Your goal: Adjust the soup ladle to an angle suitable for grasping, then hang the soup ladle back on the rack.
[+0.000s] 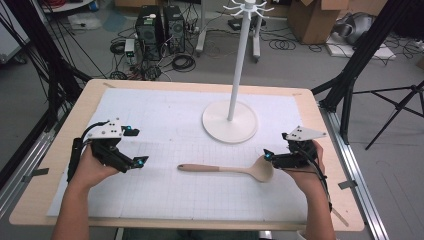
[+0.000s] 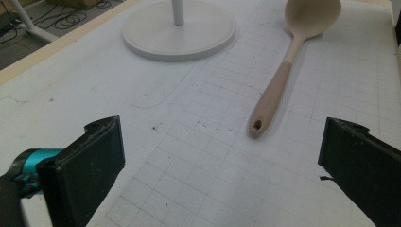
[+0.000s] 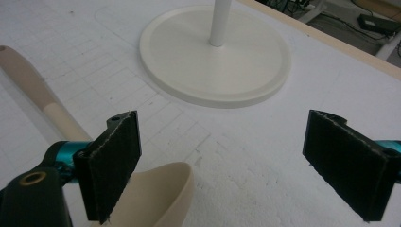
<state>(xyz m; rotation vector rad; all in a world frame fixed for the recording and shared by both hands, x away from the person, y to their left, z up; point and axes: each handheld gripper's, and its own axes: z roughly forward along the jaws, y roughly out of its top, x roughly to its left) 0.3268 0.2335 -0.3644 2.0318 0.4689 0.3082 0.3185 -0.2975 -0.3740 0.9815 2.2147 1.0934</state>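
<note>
Hovering at the table's left with jaws wide apart, the left gripper (image 1: 134, 147) faces the handle end of the spoon (image 1: 227, 169), which lies flat mid-table. The right gripper (image 1: 266, 154), also spread empty, sits at the bowl; closing squarely on the neck would likely hold best. A white stand (image 1: 230, 121) rises just behind, near enough to bump.

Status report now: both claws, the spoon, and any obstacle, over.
Left claw open, empty. Right claw open beside spoon bowl, no grip. Spoon flat on mat. Rack stand behind it, apart.
</note>
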